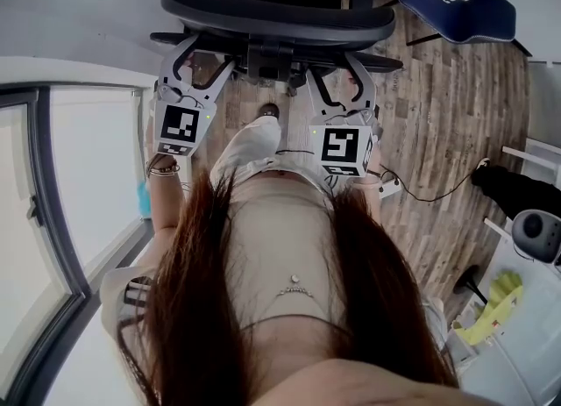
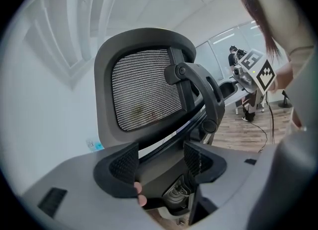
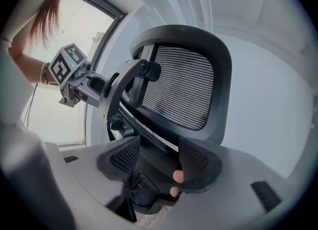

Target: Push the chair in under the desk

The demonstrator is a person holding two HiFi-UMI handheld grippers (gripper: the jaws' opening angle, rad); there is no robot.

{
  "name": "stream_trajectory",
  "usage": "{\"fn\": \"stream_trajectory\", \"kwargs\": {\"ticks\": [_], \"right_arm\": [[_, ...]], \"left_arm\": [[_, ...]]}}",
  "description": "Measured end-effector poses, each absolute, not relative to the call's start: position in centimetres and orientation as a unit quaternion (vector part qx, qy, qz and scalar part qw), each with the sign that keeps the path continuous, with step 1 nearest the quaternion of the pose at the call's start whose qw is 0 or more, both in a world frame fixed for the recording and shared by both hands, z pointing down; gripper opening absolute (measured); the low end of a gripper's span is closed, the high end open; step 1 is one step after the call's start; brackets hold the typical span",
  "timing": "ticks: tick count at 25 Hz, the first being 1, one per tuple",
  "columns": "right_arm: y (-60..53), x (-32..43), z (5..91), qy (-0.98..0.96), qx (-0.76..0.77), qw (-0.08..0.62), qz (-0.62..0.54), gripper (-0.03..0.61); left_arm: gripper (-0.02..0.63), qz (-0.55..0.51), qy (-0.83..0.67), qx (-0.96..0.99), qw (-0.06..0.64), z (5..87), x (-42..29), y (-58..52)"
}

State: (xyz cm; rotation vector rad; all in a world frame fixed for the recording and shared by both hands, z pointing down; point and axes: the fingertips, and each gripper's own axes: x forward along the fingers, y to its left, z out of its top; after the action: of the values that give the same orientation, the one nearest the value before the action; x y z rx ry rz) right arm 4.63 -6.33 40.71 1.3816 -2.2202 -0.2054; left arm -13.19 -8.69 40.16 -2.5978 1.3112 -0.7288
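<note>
Nearby, a blue seat (image 1: pixel 478 14) and cable (image 1: pixel 429 198) sit beside the chair (image 1: pixel 276 14).

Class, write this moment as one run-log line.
stage: behind chair | left gripper: open, at chair back | right gripper: open, at chair back | grip: none

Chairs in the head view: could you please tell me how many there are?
2. A black chair stands at top centre; a blue chair is at top right, partly cut off by the frame. Others may be hidden.
</note>
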Motion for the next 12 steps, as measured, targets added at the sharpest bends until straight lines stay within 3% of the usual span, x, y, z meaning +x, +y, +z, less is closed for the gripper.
{"fn": "stream_trajectory", "kwargs": {"ticks": [12], "right_arm": [[-8.4,4.5,40.5,-0.817,0.510,0.256,-0.077,0.250]], "left_arm": [[0.279,-0.242,0.437,-0.863,0.074,40.0,-13.2,-10.7]]}}
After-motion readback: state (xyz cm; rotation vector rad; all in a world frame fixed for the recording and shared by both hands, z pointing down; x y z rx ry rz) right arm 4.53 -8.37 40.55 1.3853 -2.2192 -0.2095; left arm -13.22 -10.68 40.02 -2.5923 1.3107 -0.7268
